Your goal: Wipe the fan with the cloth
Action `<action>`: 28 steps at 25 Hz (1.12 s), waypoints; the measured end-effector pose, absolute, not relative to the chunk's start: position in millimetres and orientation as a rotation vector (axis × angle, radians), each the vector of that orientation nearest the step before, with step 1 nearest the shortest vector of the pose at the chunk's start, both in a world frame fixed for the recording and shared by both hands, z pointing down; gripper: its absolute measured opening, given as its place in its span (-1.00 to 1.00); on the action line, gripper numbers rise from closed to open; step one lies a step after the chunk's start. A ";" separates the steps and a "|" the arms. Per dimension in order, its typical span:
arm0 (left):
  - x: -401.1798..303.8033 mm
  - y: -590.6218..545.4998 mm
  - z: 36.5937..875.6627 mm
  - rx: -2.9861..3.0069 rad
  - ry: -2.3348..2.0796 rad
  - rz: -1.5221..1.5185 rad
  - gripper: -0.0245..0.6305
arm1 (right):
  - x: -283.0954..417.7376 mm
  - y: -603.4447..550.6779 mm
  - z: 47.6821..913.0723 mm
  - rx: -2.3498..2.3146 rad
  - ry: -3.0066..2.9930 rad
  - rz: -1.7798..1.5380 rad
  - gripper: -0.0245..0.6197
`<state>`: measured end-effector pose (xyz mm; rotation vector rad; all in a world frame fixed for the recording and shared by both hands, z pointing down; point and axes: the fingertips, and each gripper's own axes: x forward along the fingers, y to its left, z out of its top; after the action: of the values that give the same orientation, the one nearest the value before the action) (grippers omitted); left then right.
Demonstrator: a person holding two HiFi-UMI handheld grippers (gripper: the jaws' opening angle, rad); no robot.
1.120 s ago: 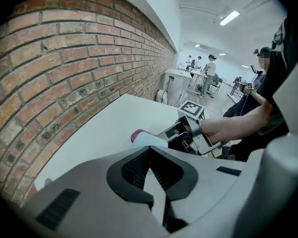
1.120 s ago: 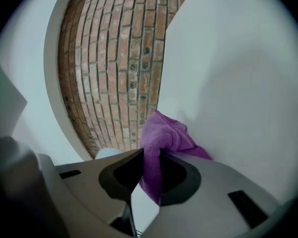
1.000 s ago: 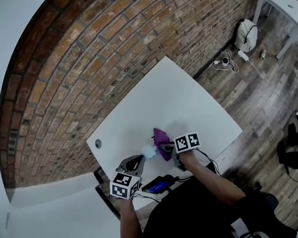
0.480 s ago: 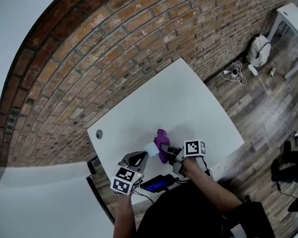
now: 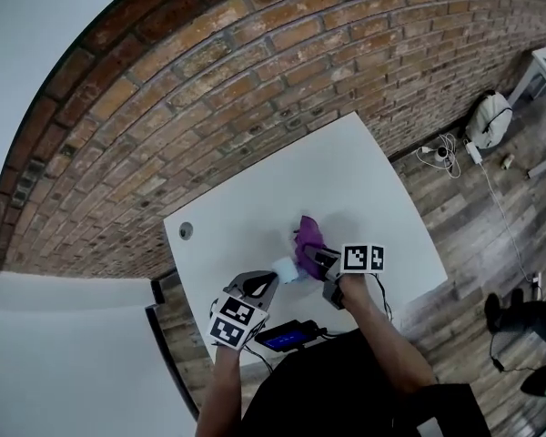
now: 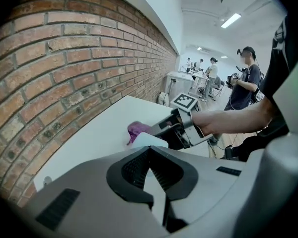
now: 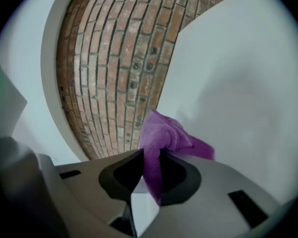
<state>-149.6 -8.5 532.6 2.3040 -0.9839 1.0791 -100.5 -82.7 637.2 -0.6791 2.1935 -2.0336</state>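
– Right claw (image 7: 151, 162) was clamped on the cloth (image 7: 166, 135), with one fold pinched between the jaws and the rest bunched out in front. A second earlier that purple wad sat low, right beside the fan (image 5: 285, 269). By this point it had come up and over toward the fan's far right side.

– So an actual wipe stroke, then? What was the left claw (image 6: 150, 150) doing?

– Nothing new, lol. It hadn't budged. Its jaws were closed all the way, with the little pale fan stuck at the tips, so I read it as gripping the fan and holding it just above the near part of the white table (image 5: 282, 189).

– Was the cloth really touching the fan, though?

– It looked like it from the head view, and from the left gripper view the cloth sat right behind the fan. I couldn't swear to actual contact. My guess is that one side got a pass and the task was mid-way, with the right claw due to come back down or around for the faces it hadn't covered.
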 end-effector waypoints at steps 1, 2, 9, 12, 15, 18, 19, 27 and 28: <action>-149.5 -8.7 532.4 2.304 -0.986 1.079 -0.91 | -107.0 -88.4 628.3 -0.634 2.186 -2.026 -0.69; -149.2 -8.7 532.3 2.304 -0.989 1.078 -0.91 | -114.5 -89.1 624.4 -0.590 2.180 -2.040 -0.69; -150.4 -10.9 534.9 2.323 -1.006 1.056 -0.91 | -106.7 -48.5 678.3 -0.728 2.114 -2.180 -0.69; -152.3 -11.0 536.9 2.323 -1.007 1.056 -0.91 | -97.7 -49.1 683.9 -0.747 2.154 -2.213 -0.69; -152.0 -11.2 537.0 2.326 -1.004 1.047 -0.91 | -99.2 -91.0 663.9 -0.773 2.168 -2.108 -0.69; -151.5 -11.4 536.3 2.331 -1.013 1.036 -0.91 | -118.8 -116.0 657.6 -0.729 2.191 -2.103 -0.69; -151.1 -11.2 536.3 2.331 -1.016 1.032 -0.91 | -127.4 -111.9 663.5 -0.708 2.213 -2.148 -0.69; -153.6 -11.3 535.4 2.339 -1.013 1.028 -0.91 | -108.9 -56.6 678.2 -0.803 2.143 -2.210 -0.69; -154.2 -10.8 535.9 2.337 -1.015 1.023 -0.91 | -105.0 -45.8 679.0 -0.796 2.151 -2.225 -0.69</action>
<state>-154.2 -10.8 535.9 2.3374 -1.0151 1.0233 -105.0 -45.8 679.0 -0.7965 2.1511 -2.2250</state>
